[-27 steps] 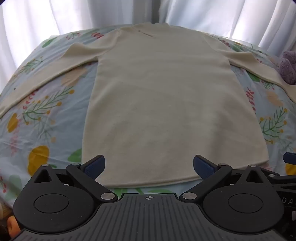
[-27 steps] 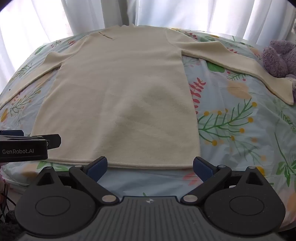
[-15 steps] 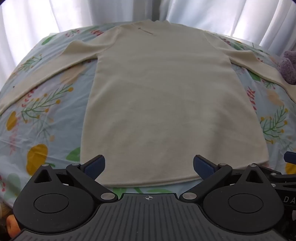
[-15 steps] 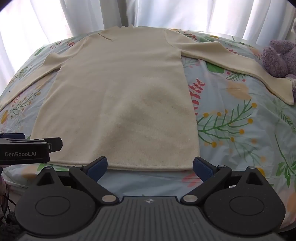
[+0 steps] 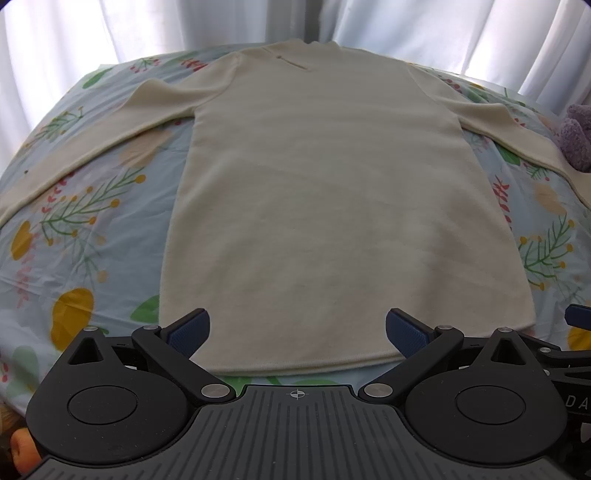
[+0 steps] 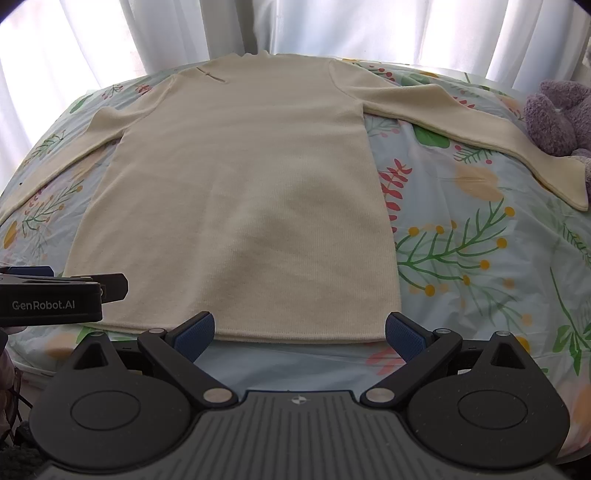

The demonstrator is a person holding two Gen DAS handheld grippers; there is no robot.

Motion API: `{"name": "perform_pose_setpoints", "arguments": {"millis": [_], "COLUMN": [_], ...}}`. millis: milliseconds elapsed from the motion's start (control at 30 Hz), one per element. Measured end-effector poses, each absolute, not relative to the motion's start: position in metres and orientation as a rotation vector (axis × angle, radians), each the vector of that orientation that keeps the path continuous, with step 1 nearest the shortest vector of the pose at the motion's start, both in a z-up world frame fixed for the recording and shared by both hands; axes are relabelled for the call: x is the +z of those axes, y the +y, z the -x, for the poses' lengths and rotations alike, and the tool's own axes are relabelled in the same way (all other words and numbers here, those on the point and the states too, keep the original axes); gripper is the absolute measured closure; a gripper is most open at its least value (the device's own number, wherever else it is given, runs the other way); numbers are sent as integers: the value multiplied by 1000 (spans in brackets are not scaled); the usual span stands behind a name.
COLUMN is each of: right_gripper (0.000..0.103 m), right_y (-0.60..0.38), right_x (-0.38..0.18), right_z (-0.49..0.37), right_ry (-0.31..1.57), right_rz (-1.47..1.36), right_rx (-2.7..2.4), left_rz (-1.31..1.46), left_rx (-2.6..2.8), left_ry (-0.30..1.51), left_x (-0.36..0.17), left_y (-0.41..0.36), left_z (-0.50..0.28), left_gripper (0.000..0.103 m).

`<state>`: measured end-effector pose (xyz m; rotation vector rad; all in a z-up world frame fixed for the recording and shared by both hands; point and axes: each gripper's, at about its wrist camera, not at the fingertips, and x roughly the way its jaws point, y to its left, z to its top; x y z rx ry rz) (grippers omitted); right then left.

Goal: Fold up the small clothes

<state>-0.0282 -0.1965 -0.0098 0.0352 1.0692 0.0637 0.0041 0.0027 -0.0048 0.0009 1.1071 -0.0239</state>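
Observation:
A cream long-sleeved knit top (image 5: pixel 325 206) lies flat on a floral sheet, collar far, hem near, both sleeves spread out to the sides. It also shows in the right wrist view (image 6: pixel 251 206). My left gripper (image 5: pixel 297 330) is open and empty, hovering over the near hem toward its left part. My right gripper (image 6: pixel 299 330) is open and empty just before the hem's right part. The left gripper's body (image 6: pixel 55 299) shows at the left edge of the right wrist view.
The floral sheet (image 6: pixel 480 258) covers a rounded bed or table. A purple plush toy (image 6: pixel 557 114) sits at the far right, touching the right sleeve cuff. White curtains (image 5: pixel 184 26) hang behind.
Both grippers have eased slightly forward and to the left along the hem. The top has not moved and the jaws stay open.

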Motion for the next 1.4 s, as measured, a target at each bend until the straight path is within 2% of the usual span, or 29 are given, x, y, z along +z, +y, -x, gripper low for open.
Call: {"name": "perform_pose_setpoints", "arguments": {"millis": [1400], "right_gripper": [4], "right_y": [-194], "right_x": [-3], "right_z": [33], "right_ry": [1045], "right_rz": [-59], "right_rx": [73], "left_rz": [8], "left_rx": [-20], "left_ry": [1113], "left_x": [-4], "left_y": [0], "left_z": [-4], "left_gripper": [0]}}
